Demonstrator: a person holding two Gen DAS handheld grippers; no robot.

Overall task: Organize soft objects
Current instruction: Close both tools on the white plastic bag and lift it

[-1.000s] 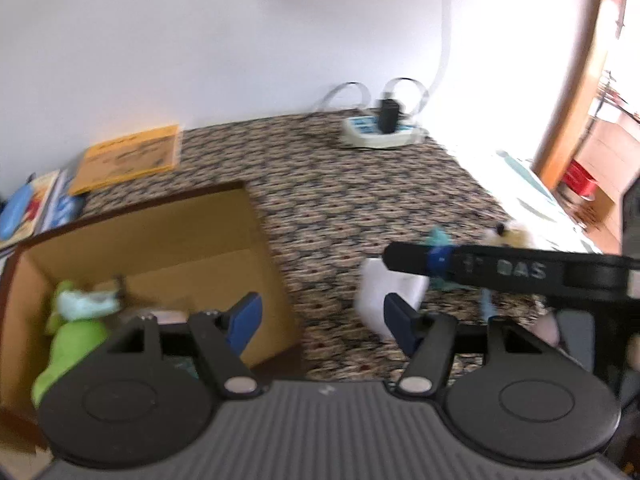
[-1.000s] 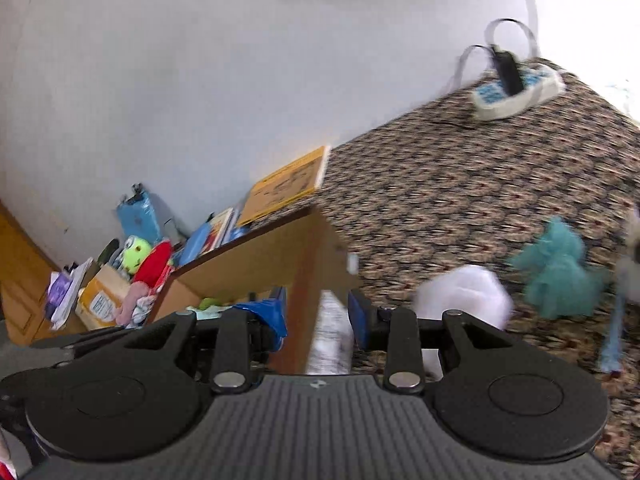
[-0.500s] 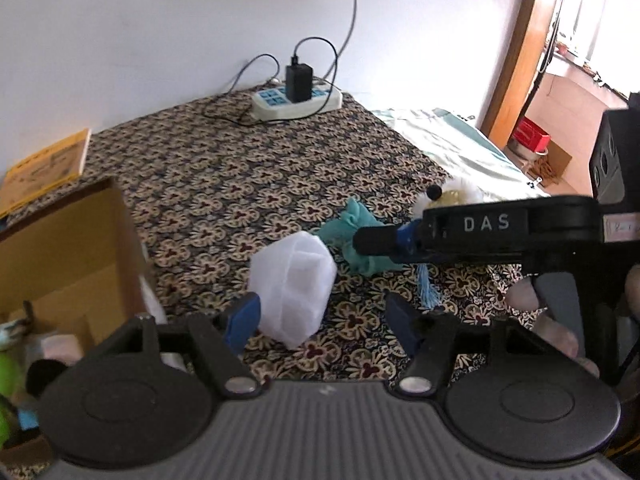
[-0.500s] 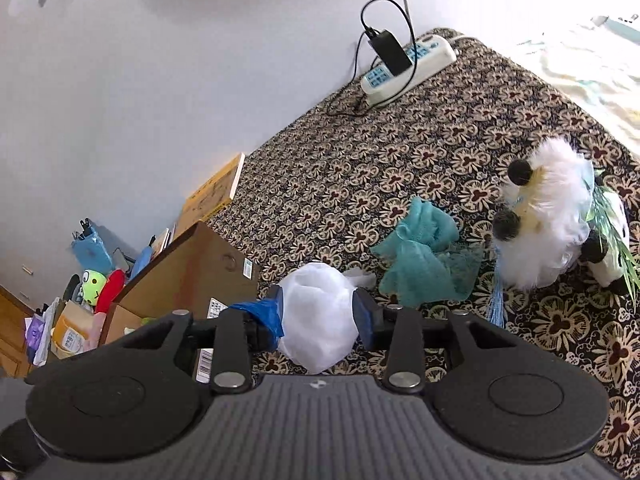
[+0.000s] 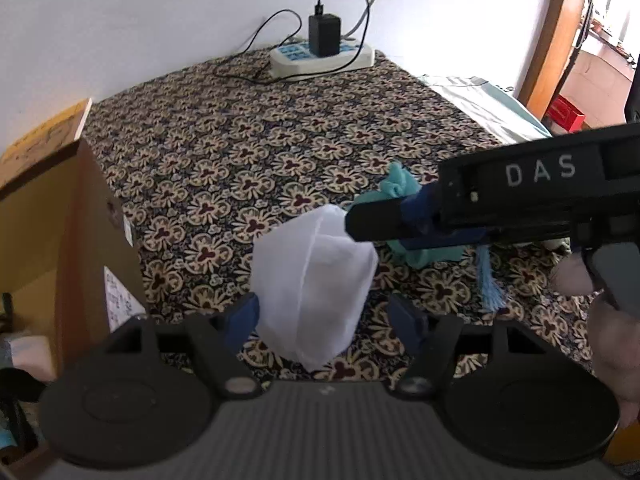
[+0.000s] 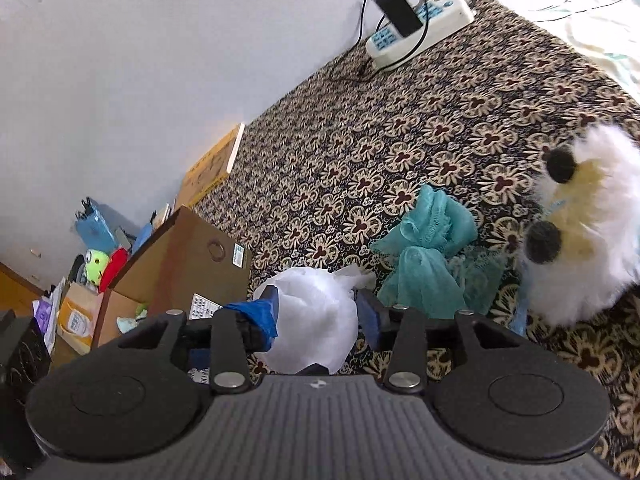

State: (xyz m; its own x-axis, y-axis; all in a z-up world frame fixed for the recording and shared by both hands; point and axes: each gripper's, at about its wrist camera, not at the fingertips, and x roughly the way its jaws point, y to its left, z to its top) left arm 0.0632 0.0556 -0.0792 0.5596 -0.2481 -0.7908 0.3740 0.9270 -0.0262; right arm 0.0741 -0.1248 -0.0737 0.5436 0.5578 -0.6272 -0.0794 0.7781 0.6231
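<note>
my right gripper (image 6: 316, 312) is opening around the white bag (image 6: 312, 320) on the bedspread (image 6: 400, 140), box (image 6: 180, 256) to its left; my left gripper (image 5: 324, 320), apart, straddles its near side.

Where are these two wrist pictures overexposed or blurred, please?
Left wrist view: daylight blows out the doorway at the upper right, and the hand at the right edge is soft. Right wrist view: the pale bedding at the top right is washed out, the fluffy white toy is slightly smeared, and the fisheye bends the patterned cover.
</note>
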